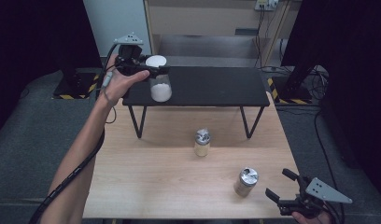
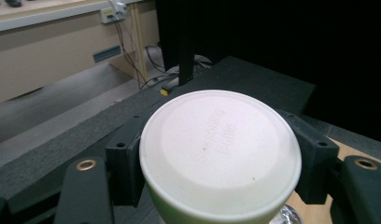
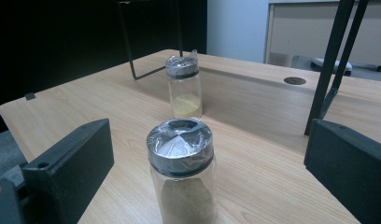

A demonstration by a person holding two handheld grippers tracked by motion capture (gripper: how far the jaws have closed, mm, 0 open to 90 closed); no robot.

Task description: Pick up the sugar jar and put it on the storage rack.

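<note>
- Gripping a white-lidded jar (image 1: pixel 159 83), the left gripper (image 1: pixel 149 70) has its jaws clamped on the jar just under the lid (image 2: pixel 220 145), one jaw on each side.
- The jar is clear with white contents in its lower part, and it sits at the left end of a low black shelf (image 1: pixel 216 88) that stands on the wooden table (image 1: pixel 146 172); whether its base touches the shelf cannot be told.
- In the left gripper view the round pale lid faces the camera, with faint raised lettering on top.
- The person's left hand (image 1: pixel 117 83) wraps the gripper's body, and a black cable (image 1: pixel 69 177) trails down along the forearm.
- The right gripper (image 1: pixel 283 190) rests at the near right corner of the table with its jaws wide apart and nothing between the pads.
- Just ahead of those jaws stands a jar of brown powder (image 3: pixel 181 179) with a foil-covered top, close to them but not touched.
- Farther back, near the middle of the table, stands a smaller jar of yellow powder (image 3: pixel 184 86), well apart from both grippers.
</note>
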